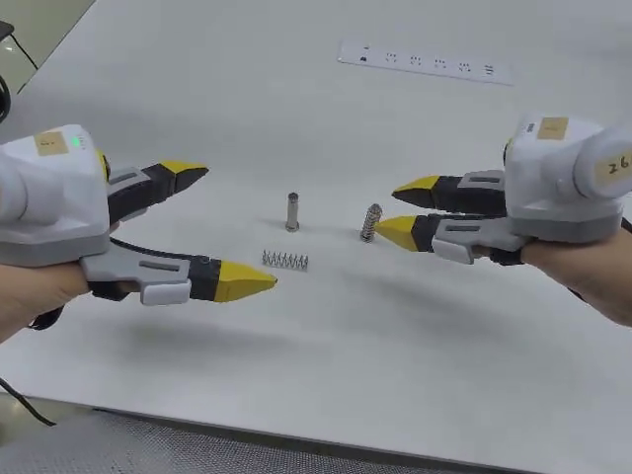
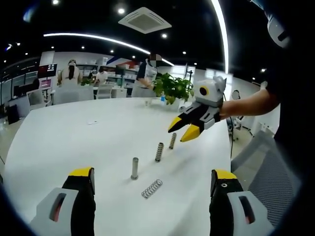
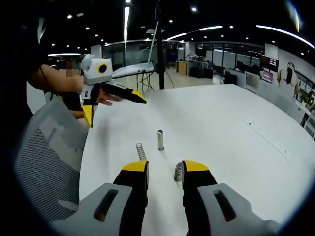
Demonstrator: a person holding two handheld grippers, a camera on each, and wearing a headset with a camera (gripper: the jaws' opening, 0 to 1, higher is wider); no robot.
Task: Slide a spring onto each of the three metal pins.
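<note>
Left gripper [image 1: 237, 227] jaws wide, empty; right gripper [image 1: 386, 208] narrower (beside sprung pin [image 1: 370, 222]).

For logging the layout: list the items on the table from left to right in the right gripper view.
Loose spring → bare pin → spring-covered pin → power strip.

— Where can we get through?
— Between the left gripper [image 1: 237, 227] and right gripper [image 1: 386, 208] we have open table [image 1: 326, 375], apart from the upright bare pin [image 1: 292, 211], the loose spring [image 1: 285, 261] lying near it, and the sprung pin [image 1: 370, 222] just beside the right tips.
— Farther back?
— We see bare top up to the power strip [image 1: 425, 62].
</note>
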